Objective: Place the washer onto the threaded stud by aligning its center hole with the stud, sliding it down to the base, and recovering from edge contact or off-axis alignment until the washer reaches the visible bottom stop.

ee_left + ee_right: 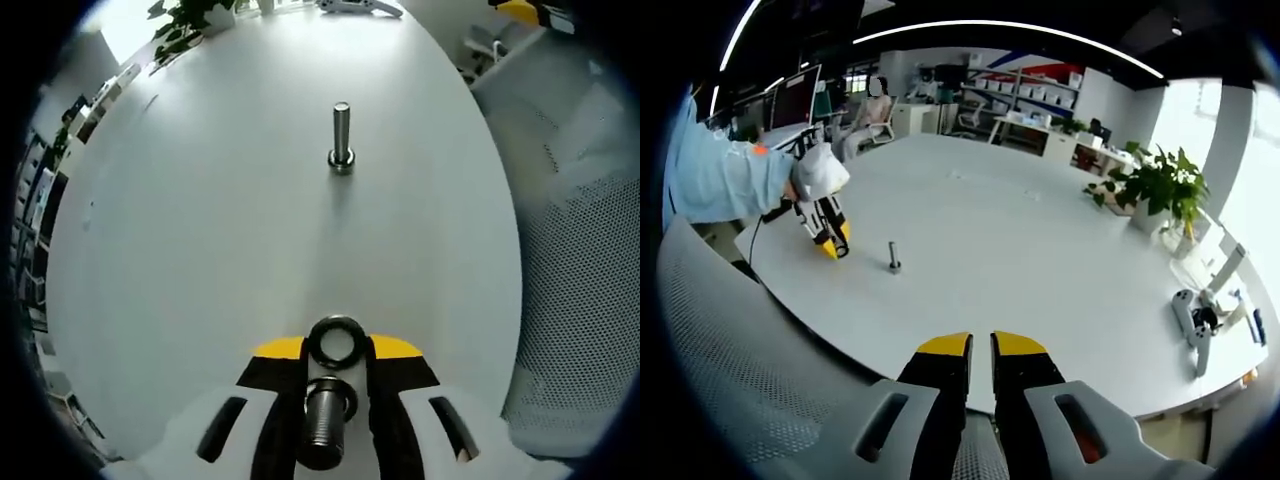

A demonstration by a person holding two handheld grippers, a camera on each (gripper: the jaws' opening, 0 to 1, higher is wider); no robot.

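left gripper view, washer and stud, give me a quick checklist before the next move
1. Washer held in the left claw: ok, it sits between the yellow tips, hole facing the camera.
2. Threaded stud upright on the white table: ok, standing on its base.
3. Washer hole over the stud axis: not ok, the stud is well ahead, apart from the washer.
4. Path between washer and stud: ok, bare tabletop.
5. Right claw out of the way: ok, shut, back near the table edge.
6. Washer grip firmness: cannot tell.
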